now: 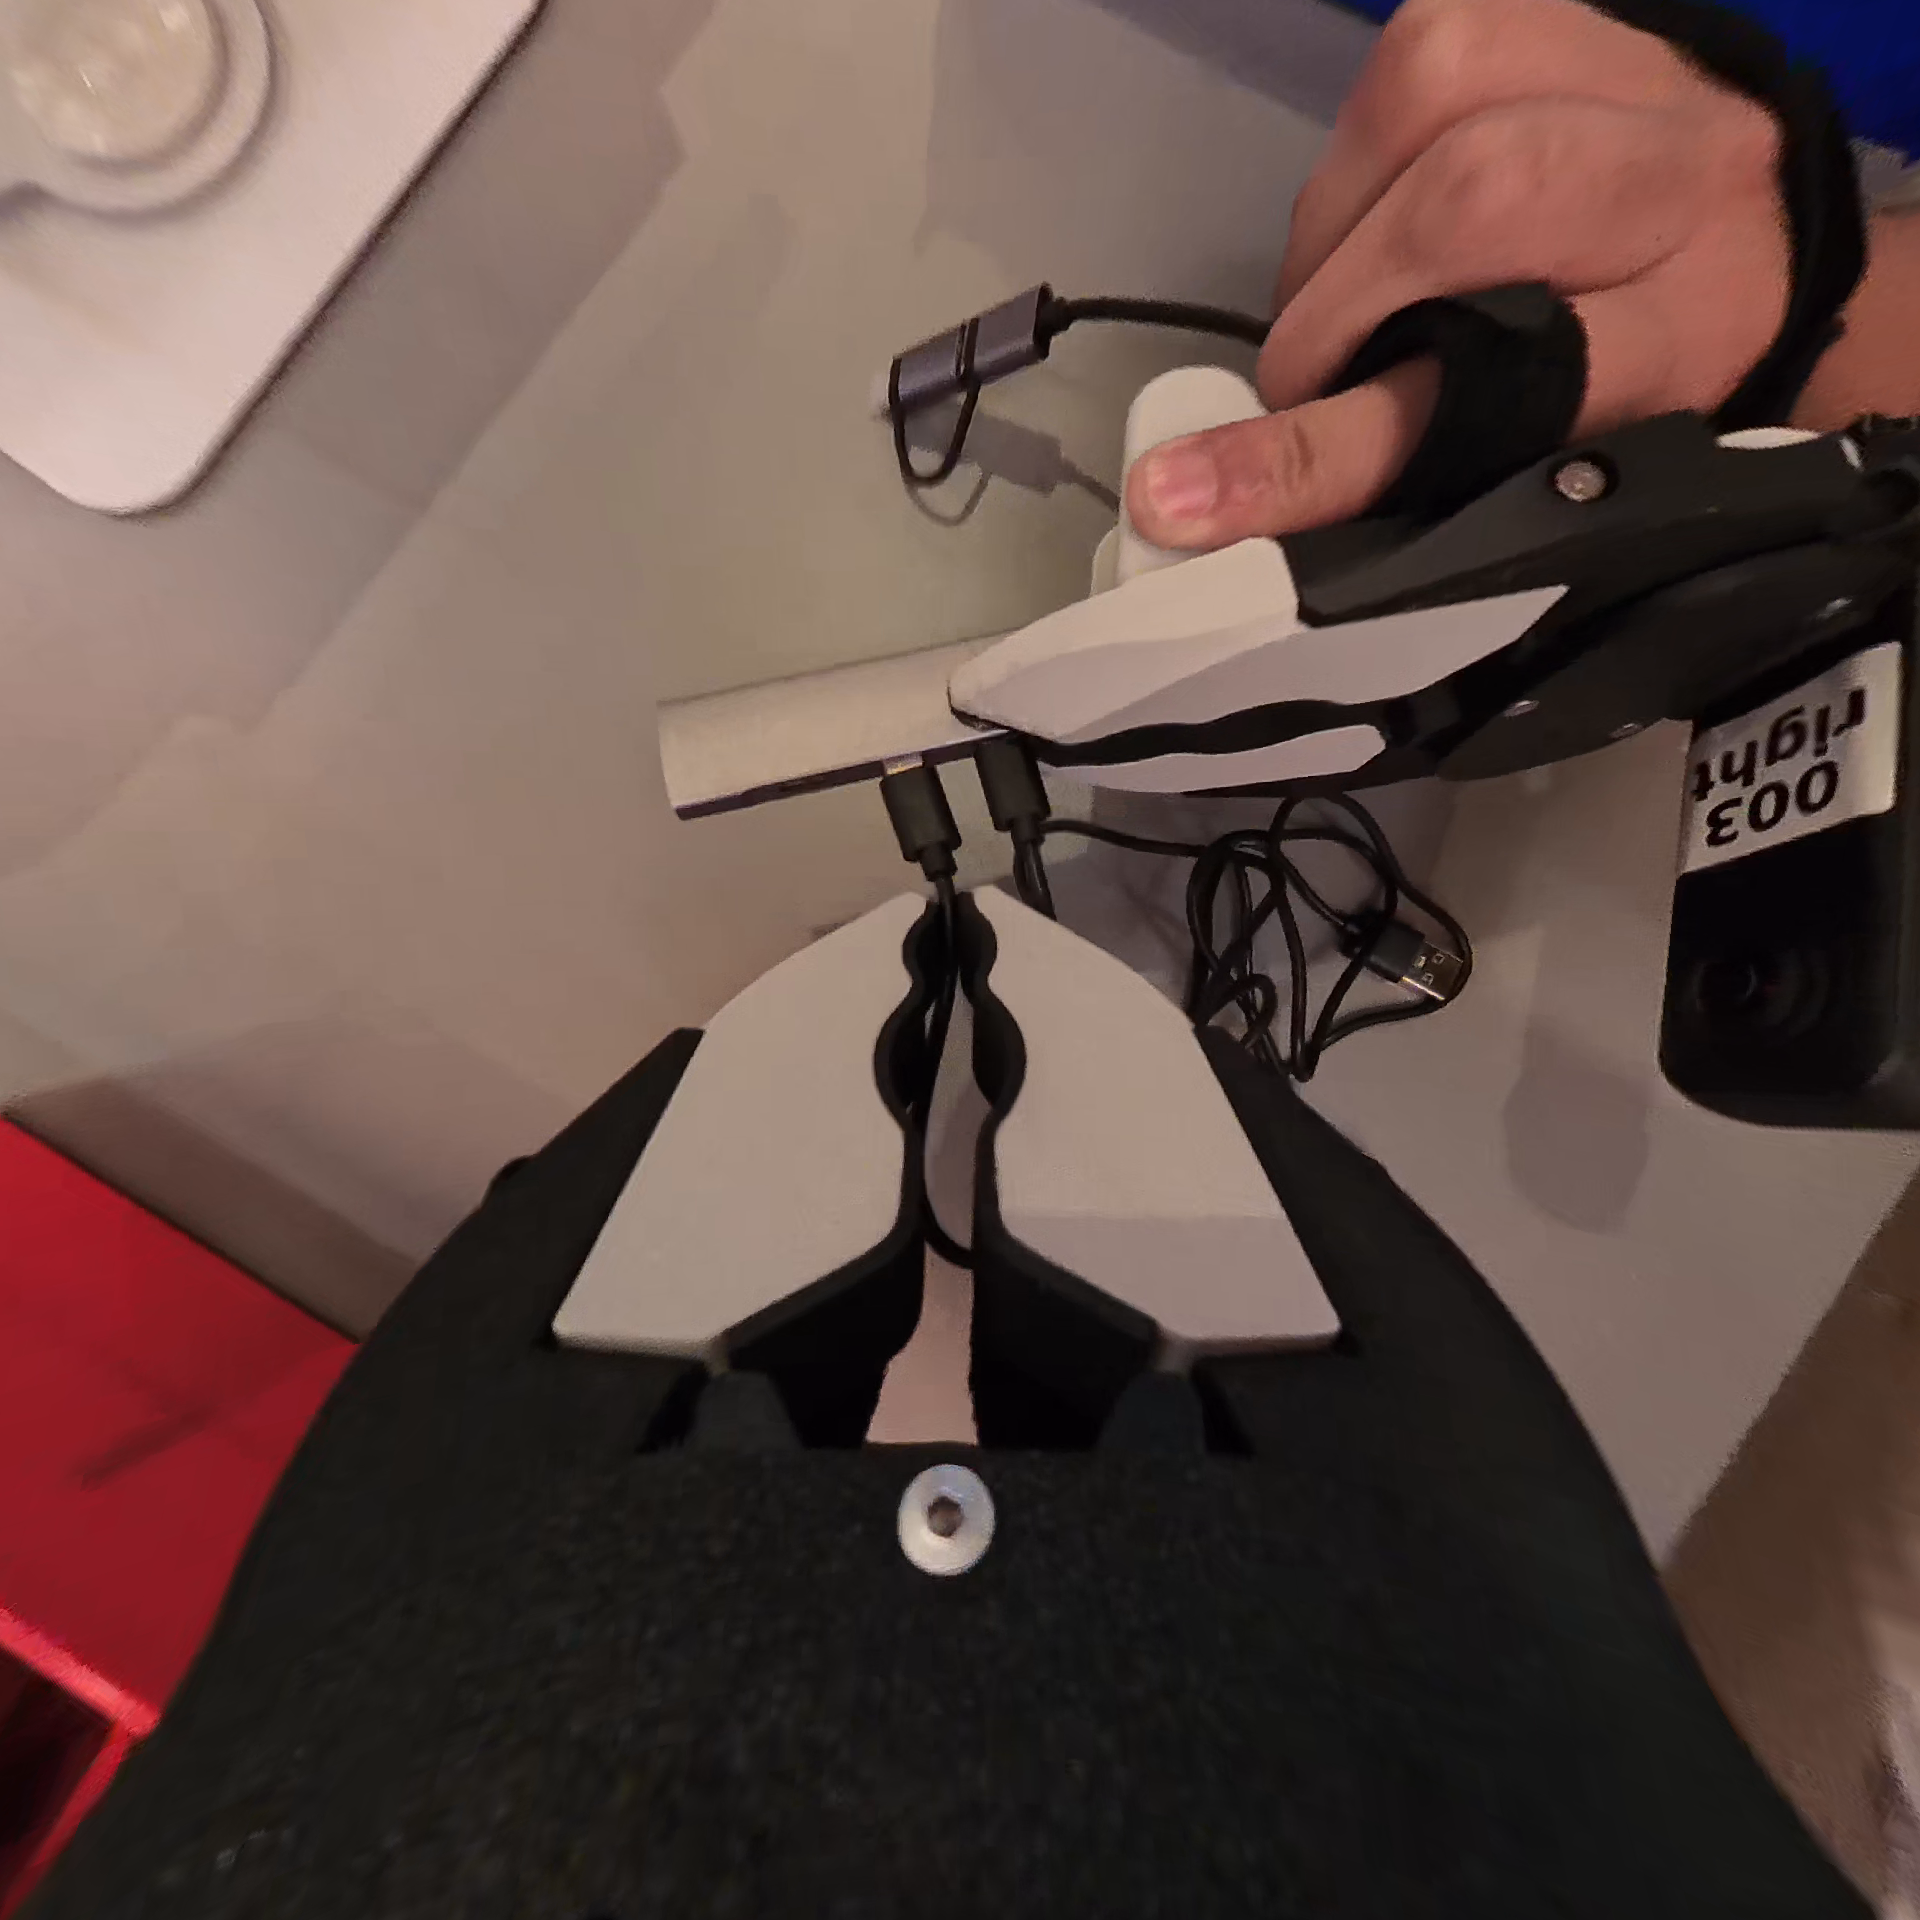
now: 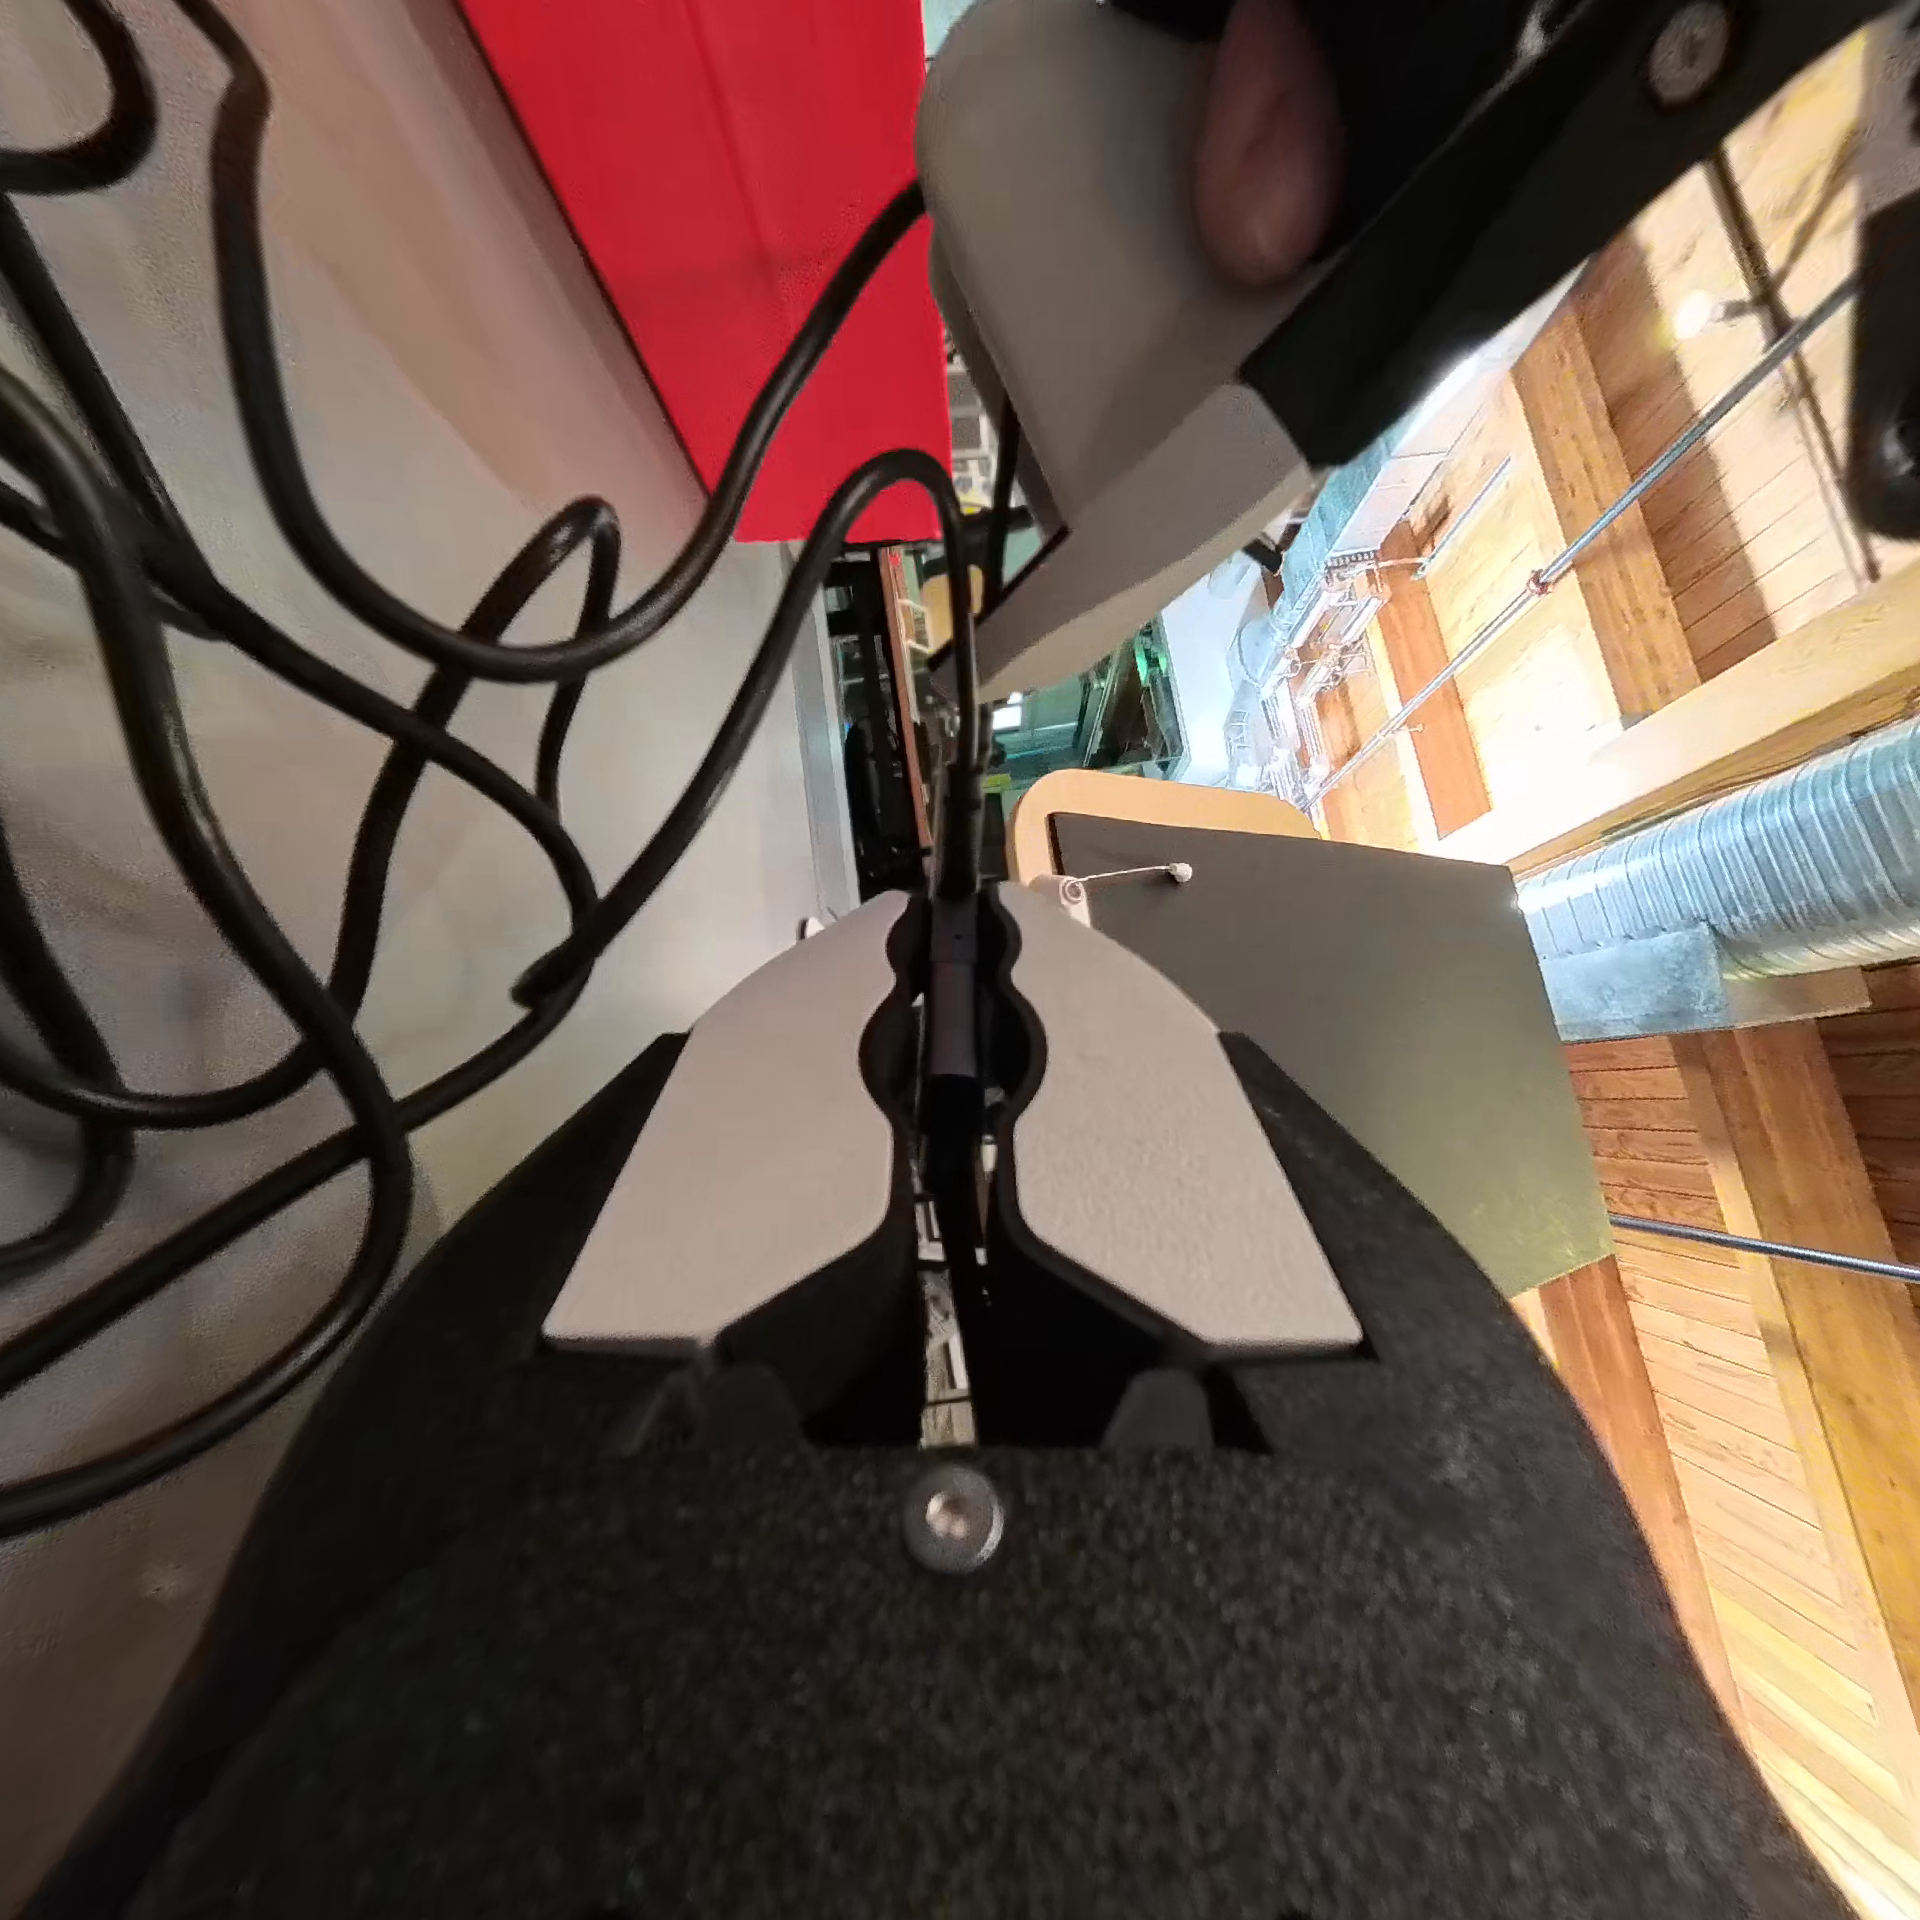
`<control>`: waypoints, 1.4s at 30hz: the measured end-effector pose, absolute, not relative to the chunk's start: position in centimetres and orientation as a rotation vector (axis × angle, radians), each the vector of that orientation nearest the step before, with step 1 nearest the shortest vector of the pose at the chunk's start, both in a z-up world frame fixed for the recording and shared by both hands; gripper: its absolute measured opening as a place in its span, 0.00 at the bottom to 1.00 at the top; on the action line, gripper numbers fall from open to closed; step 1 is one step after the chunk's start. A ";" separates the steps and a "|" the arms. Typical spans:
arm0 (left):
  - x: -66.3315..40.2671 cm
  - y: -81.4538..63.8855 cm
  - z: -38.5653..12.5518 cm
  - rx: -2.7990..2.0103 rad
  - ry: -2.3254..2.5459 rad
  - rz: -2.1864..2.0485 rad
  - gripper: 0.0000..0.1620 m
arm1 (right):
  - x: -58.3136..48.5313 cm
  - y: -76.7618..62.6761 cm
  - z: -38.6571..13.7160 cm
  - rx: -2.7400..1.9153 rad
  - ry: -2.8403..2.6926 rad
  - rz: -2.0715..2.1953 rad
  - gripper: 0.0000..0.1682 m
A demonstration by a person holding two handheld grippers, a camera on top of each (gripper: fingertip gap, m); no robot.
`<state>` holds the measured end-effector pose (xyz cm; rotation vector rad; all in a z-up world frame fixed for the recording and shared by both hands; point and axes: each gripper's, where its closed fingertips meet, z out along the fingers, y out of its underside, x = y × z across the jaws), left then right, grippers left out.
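Two tools closed on a hub and its cable above the table.

The left tool [image 1: 951, 914] pinches a thin black cable [image 1: 940, 873] just behind its plug [image 1: 914, 810], seated in the grey hub [image 1: 800, 727]; the right tool [image 1: 997, 717] clamps the hub's far end. The hub looks light, rigid and smooth; the cable is limp, so the stiff plug seems the surer hold. Spare cable [image 1: 1309, 956] lies coiled on the table [image 1: 416, 727].

Black cable [image 1: 940, 940] between hand-held gripper [image 1: 948, 914] fingers

Red box [image 1: 125, 1382] beside white tray [image 1: 156, 260] on table [image 1: 520, 675]
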<state>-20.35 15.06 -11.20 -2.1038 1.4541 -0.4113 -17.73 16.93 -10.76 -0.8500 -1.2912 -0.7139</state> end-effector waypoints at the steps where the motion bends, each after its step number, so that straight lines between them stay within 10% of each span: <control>1: -20.3 15.0 -11.1 -2.061 1.470 -0.401 0.01 | -17.8 16.9 -10.7 -0.853 -1.287 -0.693 0.05; 42: -19.9 14.5 -10.6 -1.944 1.416 -0.625 0.01 | -17.1 17.9 -11.8 -1.011 -1.267 -0.602 0.05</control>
